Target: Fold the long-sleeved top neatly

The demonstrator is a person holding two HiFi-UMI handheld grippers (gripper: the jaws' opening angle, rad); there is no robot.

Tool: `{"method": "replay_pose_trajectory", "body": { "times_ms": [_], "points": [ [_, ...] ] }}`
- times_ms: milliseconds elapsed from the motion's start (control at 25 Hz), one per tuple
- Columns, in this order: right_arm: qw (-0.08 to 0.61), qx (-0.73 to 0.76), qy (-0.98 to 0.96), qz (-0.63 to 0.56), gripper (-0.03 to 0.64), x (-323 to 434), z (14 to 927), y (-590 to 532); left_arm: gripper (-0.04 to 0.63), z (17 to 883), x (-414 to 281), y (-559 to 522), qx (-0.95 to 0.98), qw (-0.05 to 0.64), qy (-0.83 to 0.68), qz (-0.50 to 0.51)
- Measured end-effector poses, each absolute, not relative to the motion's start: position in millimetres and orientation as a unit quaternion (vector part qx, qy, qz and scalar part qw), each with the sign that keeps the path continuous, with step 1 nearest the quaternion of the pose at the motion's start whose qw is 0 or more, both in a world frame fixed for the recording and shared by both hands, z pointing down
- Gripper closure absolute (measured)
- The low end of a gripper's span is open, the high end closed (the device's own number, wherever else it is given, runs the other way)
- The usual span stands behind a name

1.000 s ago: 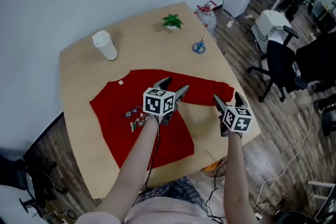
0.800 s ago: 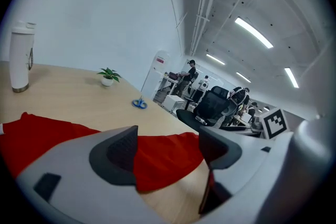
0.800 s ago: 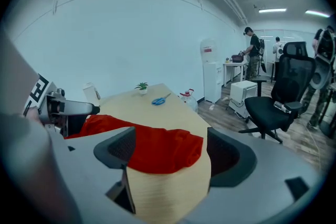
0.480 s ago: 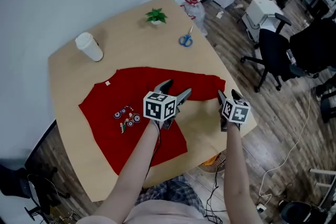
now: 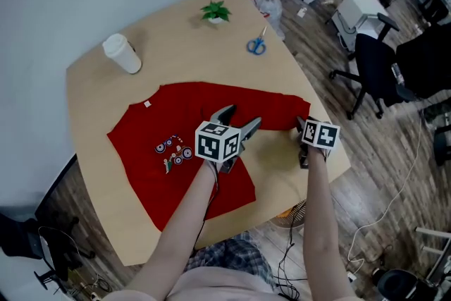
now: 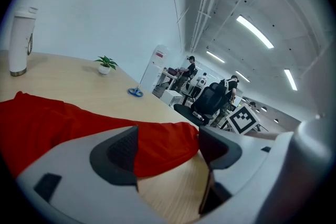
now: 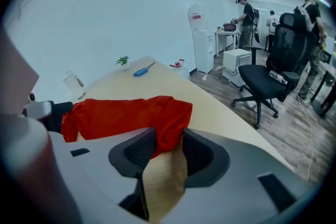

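Red top (image 5: pixel 176 123) lies spread flat on the wooden bench (image 5: pixel 183 39), with a cup (image 5: pixel 122 53) standing beyond it at far left. The left gripper (image 5: pixel 243 116) hovers over the top's right side, fingers (image 6: pixel 123 149) spread wide and holding nothing (cloth and bare bench show through the gap). Further right, the right gripper (image 5: pixel 302 127) is at the sleeve (image 5: pixel 278 113) end near the bench edge. Its fingers (image 7: pixel 142 149) have just been closing, with the cuff between them but not clamped.
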State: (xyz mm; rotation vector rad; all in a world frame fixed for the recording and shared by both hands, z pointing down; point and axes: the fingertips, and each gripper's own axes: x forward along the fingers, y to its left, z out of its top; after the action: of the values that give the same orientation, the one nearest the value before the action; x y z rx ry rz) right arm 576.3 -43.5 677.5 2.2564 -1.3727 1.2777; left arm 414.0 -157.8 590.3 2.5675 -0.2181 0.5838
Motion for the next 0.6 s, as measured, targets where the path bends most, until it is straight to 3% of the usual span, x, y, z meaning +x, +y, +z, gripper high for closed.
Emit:
{"method": "replay_pose_trajectory", "body": {
  "times_ms": [160, 600],
  "points": [
    [0.115, 0.760, -0.476, 0.427, 0.557, 565.4, 675.2, -50.2, 0.252, 592.9, 406.1, -158.0, 0.940, 0.251, -0.085, 0.216],
    [0.104, 0.792, -0.499, 0.336, 0.575, 559.3, 605.9, -51.6, 0.252, 572.9, 368.4, -180.7, 0.939, 0.248, -0.123, 0.205]
  ]
}}
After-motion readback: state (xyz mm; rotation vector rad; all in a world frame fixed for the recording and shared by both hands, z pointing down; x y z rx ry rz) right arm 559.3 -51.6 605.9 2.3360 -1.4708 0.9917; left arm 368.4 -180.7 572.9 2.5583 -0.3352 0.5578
